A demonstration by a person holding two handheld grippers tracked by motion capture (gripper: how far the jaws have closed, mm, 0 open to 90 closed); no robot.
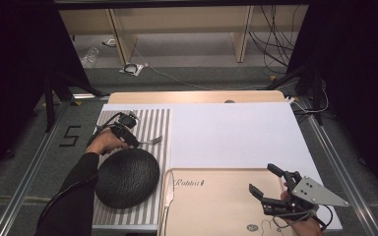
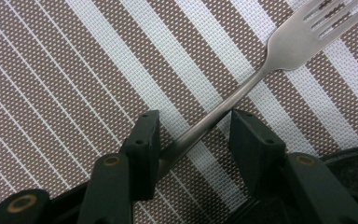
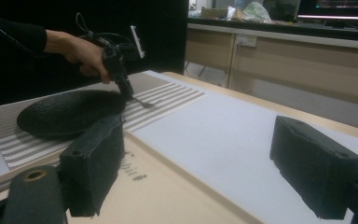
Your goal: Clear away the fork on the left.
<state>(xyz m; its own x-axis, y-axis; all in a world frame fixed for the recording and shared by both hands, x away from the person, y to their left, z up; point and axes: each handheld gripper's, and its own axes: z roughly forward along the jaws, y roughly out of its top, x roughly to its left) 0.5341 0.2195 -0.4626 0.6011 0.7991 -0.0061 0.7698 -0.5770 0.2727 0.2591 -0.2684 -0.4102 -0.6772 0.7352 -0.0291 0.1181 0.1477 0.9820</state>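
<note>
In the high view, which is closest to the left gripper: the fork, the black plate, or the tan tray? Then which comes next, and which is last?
1. Fork: between the left gripper's jaws, on the striped mat.
2. Black plate: just below the gripper, on the same mat.
3. Tan tray: farthest, off to the right, by the right gripper.

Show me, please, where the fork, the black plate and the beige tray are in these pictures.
fork [image 2: 242, 91], left gripper view, on the handle just below the head.
black plate [image 1: 127, 178], high view, on the middle of its face.
beige tray [image 1: 216, 201], high view, on its bare floor.
</note>
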